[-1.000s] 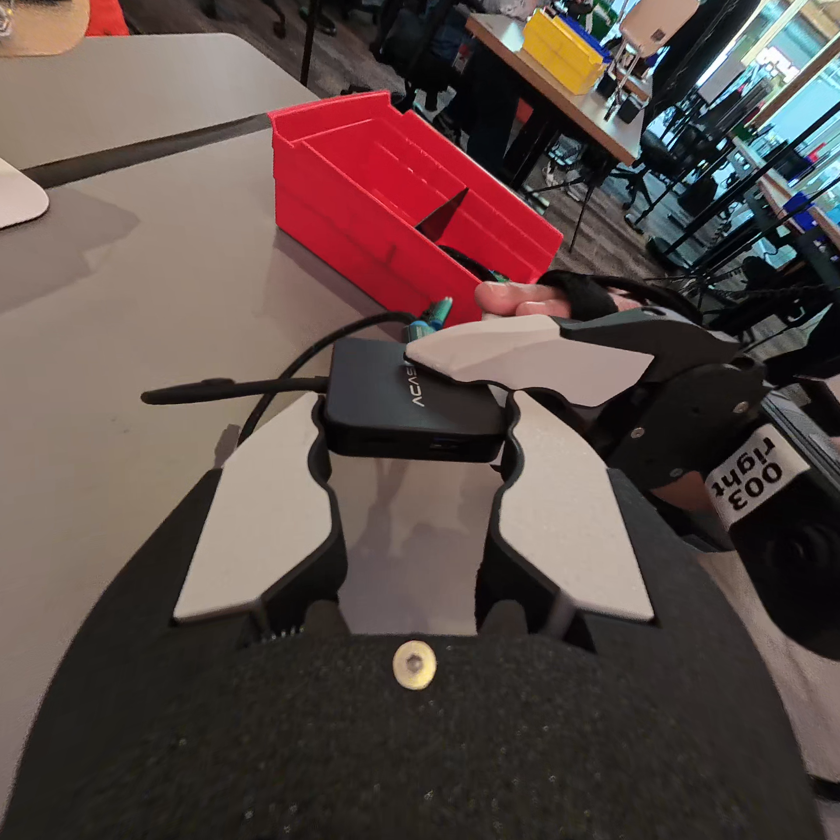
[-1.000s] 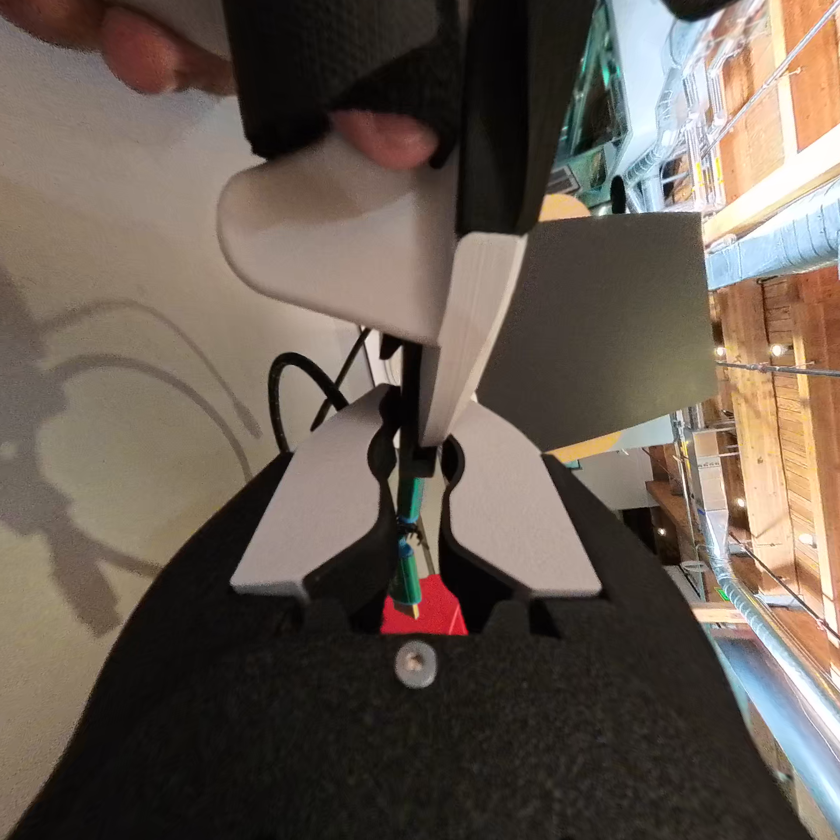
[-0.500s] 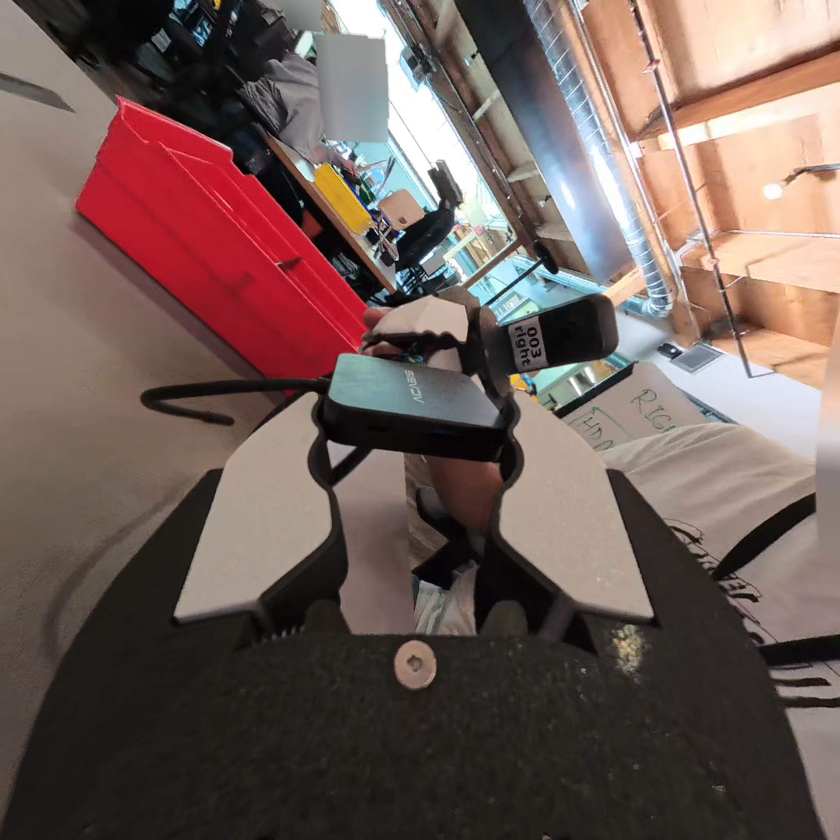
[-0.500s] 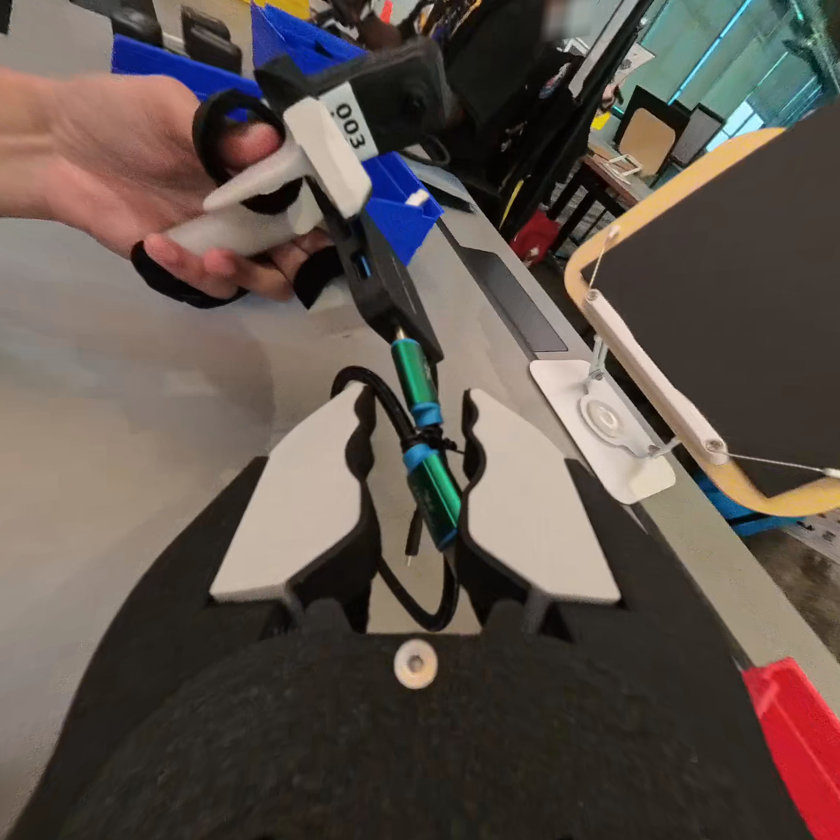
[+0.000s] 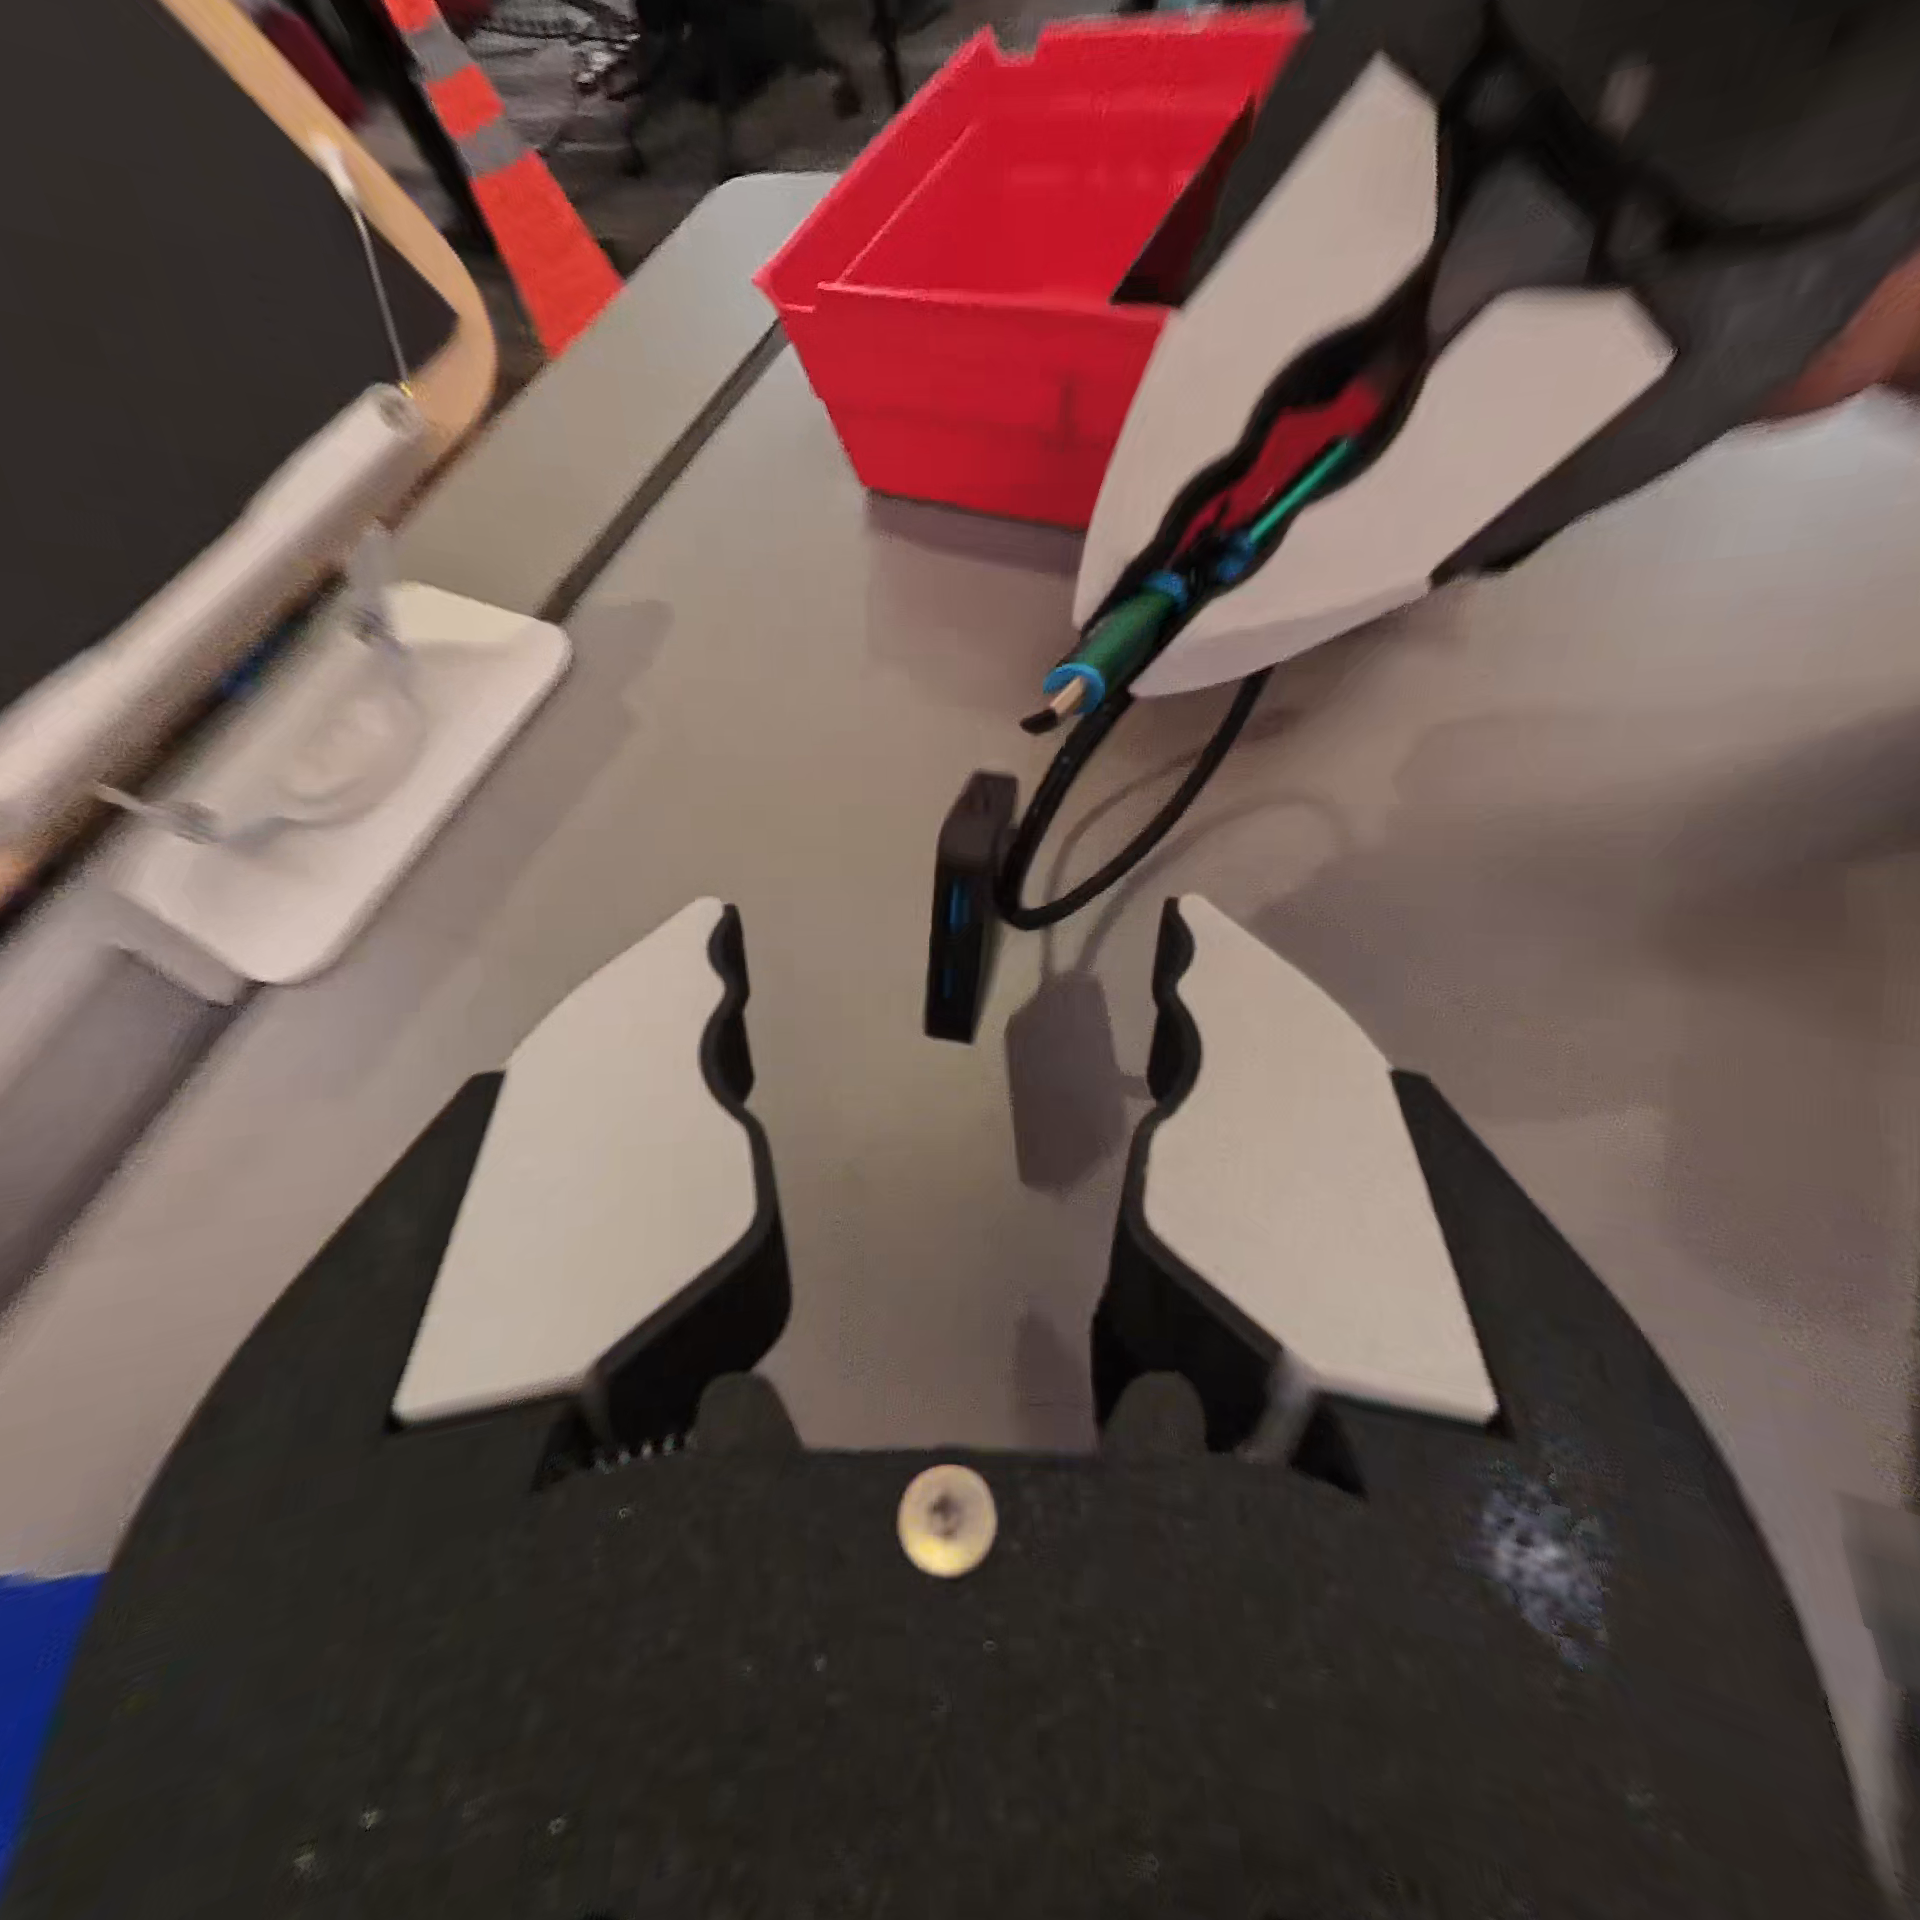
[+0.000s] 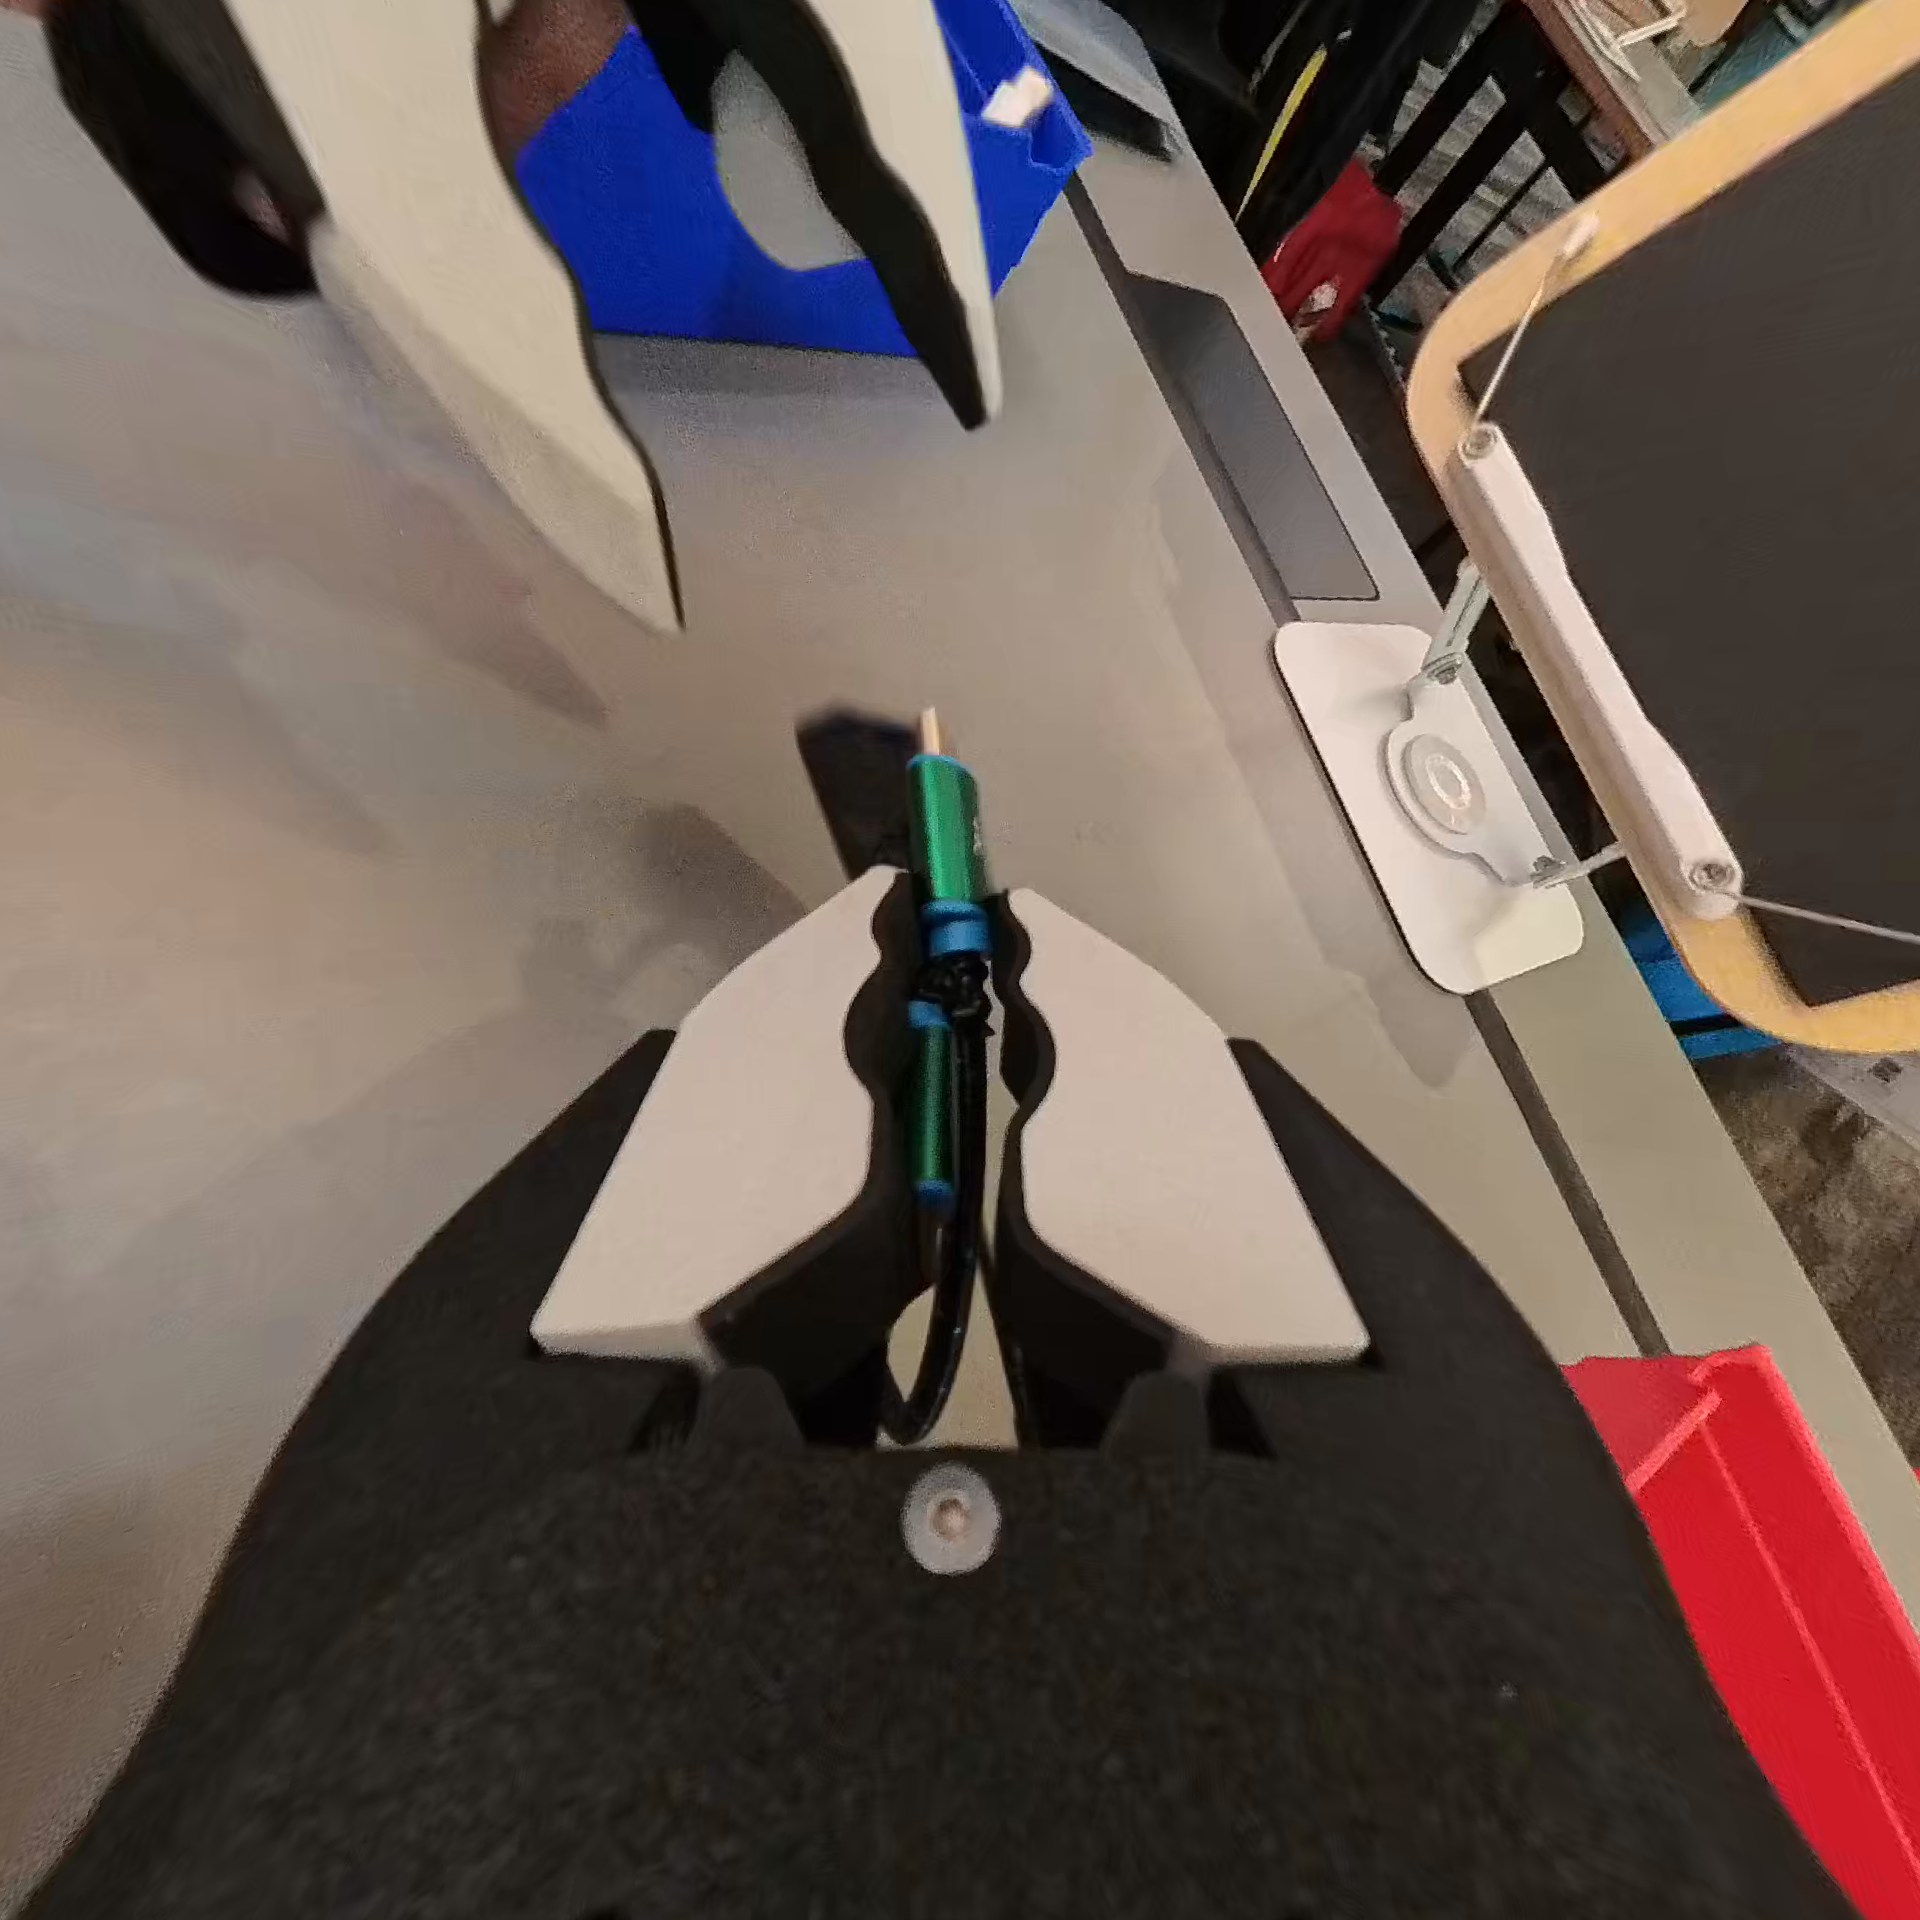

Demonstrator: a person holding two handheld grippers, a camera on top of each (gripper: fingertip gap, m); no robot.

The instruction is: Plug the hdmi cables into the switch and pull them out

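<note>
Your left gripper [image 5: 951, 997] has its fingers spread wide, holding nothing. The black switch [image 5: 966, 914] sits unplugged between and just beyond them; resting or airborne, can't tell. Your right gripper [image 6: 951, 914] is clamped on the green hdmi plug [image 6: 948, 831], far right near the red bin [image 5: 997, 343].

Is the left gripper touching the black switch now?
Apart. In the left wrist view the left gripper is open, and the black switch sits between its fingertips with table showing on both sides.
</note>
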